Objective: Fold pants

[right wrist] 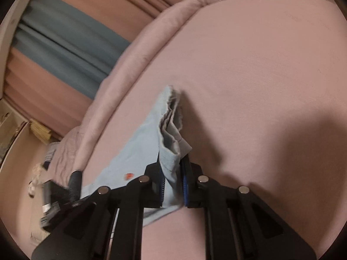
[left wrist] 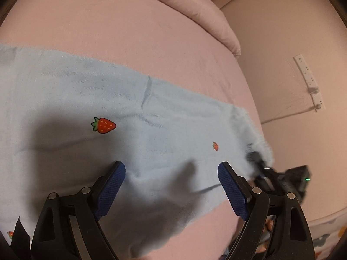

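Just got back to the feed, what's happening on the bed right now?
A person with two handheld grippers is folding light blue strawberry-print pants spread across a pink bed. The right gripper is clamped on the bunched hem end of the pants. The left gripper hangs open over the near edge of the cloth, gripping nothing yet. No fold shows so far.

No readable text, label or number — nothing legible anywhere.
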The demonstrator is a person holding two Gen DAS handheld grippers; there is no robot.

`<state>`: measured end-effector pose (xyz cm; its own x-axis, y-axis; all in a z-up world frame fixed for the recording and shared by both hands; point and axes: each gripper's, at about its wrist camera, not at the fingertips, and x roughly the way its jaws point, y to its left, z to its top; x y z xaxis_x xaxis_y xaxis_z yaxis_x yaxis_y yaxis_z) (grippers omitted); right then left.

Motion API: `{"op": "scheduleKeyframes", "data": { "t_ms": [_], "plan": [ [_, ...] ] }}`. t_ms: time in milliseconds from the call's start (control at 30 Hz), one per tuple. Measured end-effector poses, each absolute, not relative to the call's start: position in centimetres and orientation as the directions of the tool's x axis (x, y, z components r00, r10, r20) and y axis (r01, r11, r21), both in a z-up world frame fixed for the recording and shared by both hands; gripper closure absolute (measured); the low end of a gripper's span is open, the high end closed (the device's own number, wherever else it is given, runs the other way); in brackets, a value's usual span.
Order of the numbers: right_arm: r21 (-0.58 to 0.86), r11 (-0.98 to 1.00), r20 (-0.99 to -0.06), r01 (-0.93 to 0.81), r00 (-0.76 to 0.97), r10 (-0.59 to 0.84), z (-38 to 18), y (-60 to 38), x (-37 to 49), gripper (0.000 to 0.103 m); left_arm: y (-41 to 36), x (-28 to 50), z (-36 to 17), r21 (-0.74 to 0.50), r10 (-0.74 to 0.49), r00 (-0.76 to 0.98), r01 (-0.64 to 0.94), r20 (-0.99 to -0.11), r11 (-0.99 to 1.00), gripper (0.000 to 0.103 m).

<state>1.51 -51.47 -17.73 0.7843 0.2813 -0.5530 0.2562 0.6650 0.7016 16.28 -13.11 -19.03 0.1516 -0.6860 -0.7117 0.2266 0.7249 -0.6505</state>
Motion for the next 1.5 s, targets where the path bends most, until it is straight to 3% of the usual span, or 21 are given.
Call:
{"op": "scheduleKeyframes", "data": {
  "t_ms": [133, 300, 600, 800, 900, 933, 967, 1033, 1067, 1100, 1333, 1500],
  "plan": [
    [0.698, 0.695, -0.506, 0.171, 0.805, 0.310, -14.9, -49.9, 1.8, 0.091, -12.7, 16.5, -18.8, -0.650, -0.686, 0.130, 0.234, -0.716, 0.723, 0.016],
    [0.670, 0.741, -0.443, 0.038, 0.822, 0.358, -10.5, -46.9, 2.8, 0.091, -9.5, 16.7, -19.2, -0.785, -0.789, 0.126, 0.093, -0.602, 0.613, 0.016],
    [0.301, 0.937, -0.594, -0.179, 0.733, 0.331, -8.2, -33.4, 6.3, 0.090, -2.5, 16.6, -16.7, -0.922, -0.903, 0.219, 0.029, -0.371, 0.386, 0.016],
    [0.137, 0.940, -0.683, -0.312, 0.658, 0.318, -12.6, -25.8, 8.0, 0.090, -2.7, 18.3, -19.5, -0.932, -0.916, 0.172, -0.055, -0.363, 0.359, 0.015],
    [0.024, 0.927, -0.713, -0.374, 0.644, 0.278, -14.4, -23.3, 8.0, 0.089, -4.2, 19.8, -21.2, -0.902, -0.893, 0.134, -0.118, -0.429, 0.416, 0.015],
    [-0.007, 0.921, -0.717, -0.389, 0.644, 0.267, -14.8, -22.8, 7.8, 0.089, -4.3, 20.0, -21.4, -0.889, -0.882, 0.124, -0.125, -0.454, 0.440, 0.019],
    [-0.028, 0.917, -0.719, -0.397, 0.646, 0.258, -15.1, -22.6, 7.7, 0.088, -4.8, 20.5, -21.4, -0.879, -0.872, 0.119, -0.116, -0.474, 0.462, 0.029],
    [-0.060, 0.913, -0.715, -0.403, 0.656, 0.242, -15.3, -22.7, 7.5, 0.086, -5.4, 20.7, -20.7, -0.844, -0.838, 0.103, -0.053, -0.536, 0.533, 0.057],
    [-0.068, 0.911, -0.710, -0.408, 0.661, 0.243, -15.2, -22.8, 7.5, 0.086, -5.6, 20.8, -20.6, -0.827, -0.822, 0.097, -0.032, -0.562, 0.562, 0.093],
    [-0.070, 0.907, -0.706, -0.414, 0.664, 0.248, -15.1, -22.9, 7.4, 0.086, -5.2, 20.8, -20.4, -0.820, -0.815, 0.095, -0.034, -0.572, 0.572, 0.101],
    [-0.208, 0.880, -0.661, -0.427, 0.725, 0.195, -14.4, -21.1, 6.9, 0.088, -2.3, 20.6, -17.8, -0.812, -0.810, 0.167, 0.070, -0.563, 0.579, 0.101],
    [-0.248, 0.854, -0.636, -0.458, 0.742, 0.214, -14.4, -17.8, 7.3, 0.087, -0.6, 21.2, -18.2, -0.747, -0.747, 0.213, 0.098, -0.630, 0.658, 0.101]
  ]
}}
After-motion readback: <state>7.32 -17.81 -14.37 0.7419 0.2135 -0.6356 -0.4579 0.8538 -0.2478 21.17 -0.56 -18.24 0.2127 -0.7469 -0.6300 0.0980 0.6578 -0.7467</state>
